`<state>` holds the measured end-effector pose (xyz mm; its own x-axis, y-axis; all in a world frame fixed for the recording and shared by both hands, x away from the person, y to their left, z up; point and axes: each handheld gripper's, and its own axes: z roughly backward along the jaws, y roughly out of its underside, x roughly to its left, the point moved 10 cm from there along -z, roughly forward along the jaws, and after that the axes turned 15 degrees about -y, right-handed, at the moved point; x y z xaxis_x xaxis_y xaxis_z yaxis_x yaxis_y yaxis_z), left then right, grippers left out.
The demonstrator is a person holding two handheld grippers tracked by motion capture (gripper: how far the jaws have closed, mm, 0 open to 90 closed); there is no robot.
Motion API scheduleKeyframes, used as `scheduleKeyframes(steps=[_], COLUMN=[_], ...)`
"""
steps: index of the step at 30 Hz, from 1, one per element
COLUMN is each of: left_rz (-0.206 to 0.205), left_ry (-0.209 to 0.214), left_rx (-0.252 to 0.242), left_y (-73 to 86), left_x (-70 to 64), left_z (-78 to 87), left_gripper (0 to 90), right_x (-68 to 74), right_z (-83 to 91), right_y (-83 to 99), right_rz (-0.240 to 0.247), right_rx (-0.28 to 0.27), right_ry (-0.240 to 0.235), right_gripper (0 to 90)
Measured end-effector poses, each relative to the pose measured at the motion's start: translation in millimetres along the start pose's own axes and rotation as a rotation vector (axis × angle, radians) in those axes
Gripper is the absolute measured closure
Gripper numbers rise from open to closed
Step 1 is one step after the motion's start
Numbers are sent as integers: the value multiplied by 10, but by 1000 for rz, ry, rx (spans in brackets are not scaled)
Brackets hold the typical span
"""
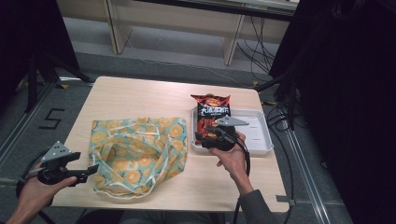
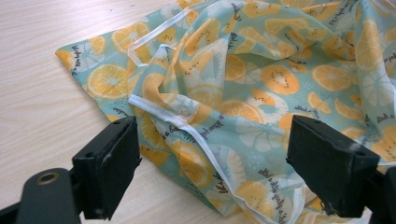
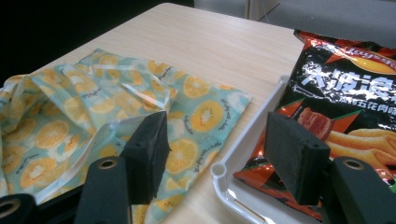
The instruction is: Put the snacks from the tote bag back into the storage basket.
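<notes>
The orange-print bag [image 1: 137, 154] lies crumpled at the centre of the bench [image 1: 140, 93] in the high view. At lower left the left gripper [image 1: 86, 171] sits by its edge, fingers [image 2: 109, 163] spread wide and empty. Right of centre, the right gripper [image 1: 201, 136] hovers with fingers [image 3: 149, 149] apart over the near corner of the white tray [image 1: 261, 144], which holds a chip packet [image 1: 211, 112]

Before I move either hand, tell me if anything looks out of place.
Nothing is spilled or torn. The fruit-print bag lies crumpled on the table, its mouth rumpled rather than flat. The chip packet overhangs the far rim of the white tray.
</notes>
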<state>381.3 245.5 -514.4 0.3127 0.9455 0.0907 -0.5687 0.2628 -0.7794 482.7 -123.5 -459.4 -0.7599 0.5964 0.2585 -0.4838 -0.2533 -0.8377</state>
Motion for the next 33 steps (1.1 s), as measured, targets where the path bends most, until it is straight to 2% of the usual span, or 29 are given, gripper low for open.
scheduleKeyframes(steps=[1,2,5,6,7,10,11,12,15,17,18,19,20,21,22,23,25,26,28,29,30,31,32,33], left_rz=[-7,3,-8,-11,-8,-6,4,9,7,-18,-20,-19,-19,-19,-28,-17,-11,-19,-10,-27,-26,-23,-34,-36], left_ry=[4,4,0,-1,-3,5,7,7,7,4,4,4,3,4,3,4,6,7,7,3,5,6,4,6], left_rx=[3,4,0,-1,-3,-8,-10,-12,-19,-13,-13,-13,-13,-12,-12,-7,-9,-13,-12,-11,-11,-9,-7,-8], left_y=[4,5,3,3,-1,-6,-6,-10,-15,-8,-7,-7,-7,-6,-5,-1,-4,-7,-4,-2,-1,0,2,3], left_x=[1,-6,3,3,2,-10,-17,-21,-27,-14,-13,-13,-12,-14,-10,-21,-33,-33,-42,-31,-37,-41,-35,-39], left_z=[-1,-3,1,4,5,6,2,-1,-2,7,7,7,6,5,6,7,3,1,1,3,3,3,4,2], left_gripper=[165,165,165,163,160,160,160,159,159,159,160,160,160,159,159,160,160,160,160,160,160,160,160,160], right_x=[1,7,38,49,64,69,102,99,141,162,183,218,207,227,221,255,242,271,253,258,271,255,262,288], right_z=[-4,-14,-20,-36,-28,-25,-39,-35,-36,-33,-35,-41,-37,-20,-15,-23,0,-19,-14,-2,-2,-1,-8,3], right_y=[11,7,62,69,95,114,119,119,148,176,184,199,199,217,224,236,279,294,328,358,380,398,407,434], right_rz=[13,20,10,10,2,24,16,32,20,16,18,-8,14,3,17,0,25,3,29,22,11,51,38,19], right_rx=[1,-12,2,-9,7,4,-8,-7,-4,3,3,3,-1,10,7,-1,19,10,15,31,36,49,36,55], right_ry=[-2,-4,-6,-14,-15,-8,-23,-22,-28,-24,-38,-49,-47,-49,-40,-47,-37,-49,-39,-31,-30,-34,-26,-35], right_gripper=[404,403,398,398,397,393,391,390,388,385,383,382,380,377,376,375,372,370,362,360,359,357,356,355])
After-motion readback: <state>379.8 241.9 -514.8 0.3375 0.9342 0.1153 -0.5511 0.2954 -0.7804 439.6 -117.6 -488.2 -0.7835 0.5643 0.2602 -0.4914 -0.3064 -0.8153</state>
